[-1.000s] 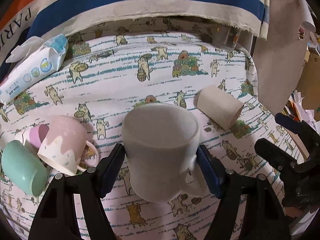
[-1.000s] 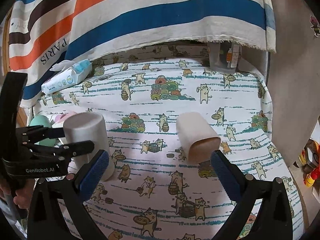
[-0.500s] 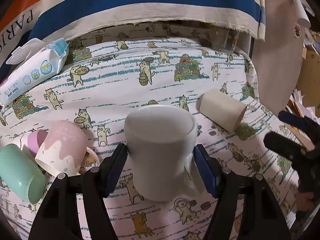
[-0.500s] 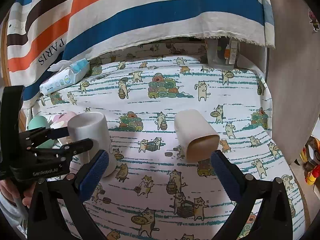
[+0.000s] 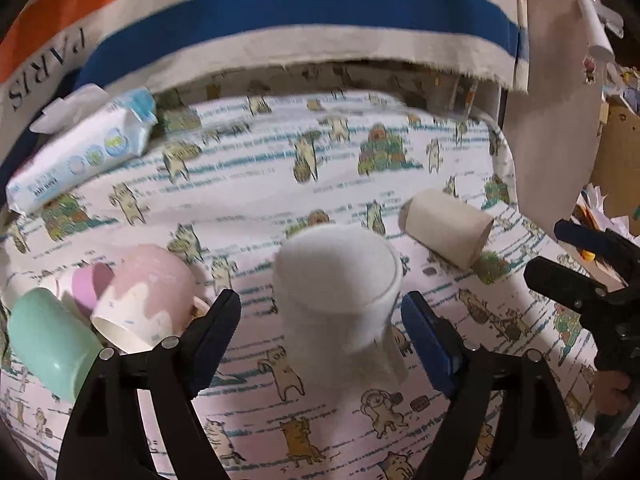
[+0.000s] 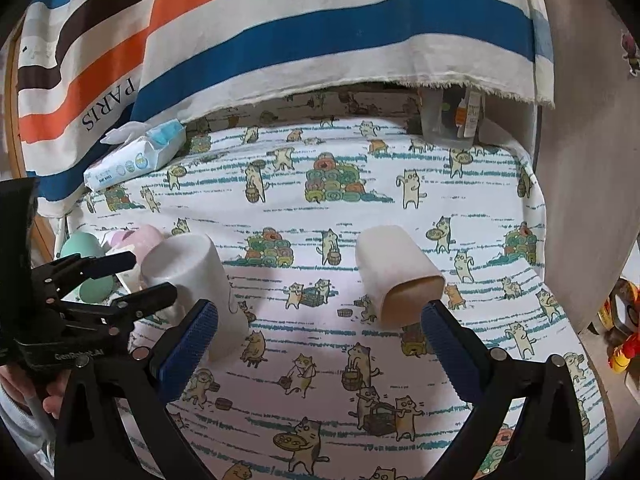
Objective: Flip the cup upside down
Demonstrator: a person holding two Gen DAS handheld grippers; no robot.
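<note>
A white mug [image 5: 340,300] stands upside down on the cat-print cloth, its flat base facing up. My left gripper [image 5: 322,336] is open, its blue pads on either side of the mug and apart from it. The mug also shows in the right wrist view [image 6: 192,280], with the left gripper [image 6: 132,280] beside it. A beige cup [image 6: 396,272] lies on its side, mouth toward the right camera; it also shows in the left wrist view [image 5: 448,228]. My right gripper [image 6: 316,340] is open and empty, just in front of the beige cup.
A pink mug [image 5: 148,300], a mint cup [image 5: 48,340] and a small purple cup [image 5: 90,284] lie at the left. A wipes pack [image 5: 88,148] lies at the back left. A striped cloth [image 6: 280,32] hangs behind. The table edge [image 6: 536,208] is at the right.
My left gripper has let go of the white mug and opened wide; the mug now stands alone, base up. My right gripper has stayed open near the beige cup.
</note>
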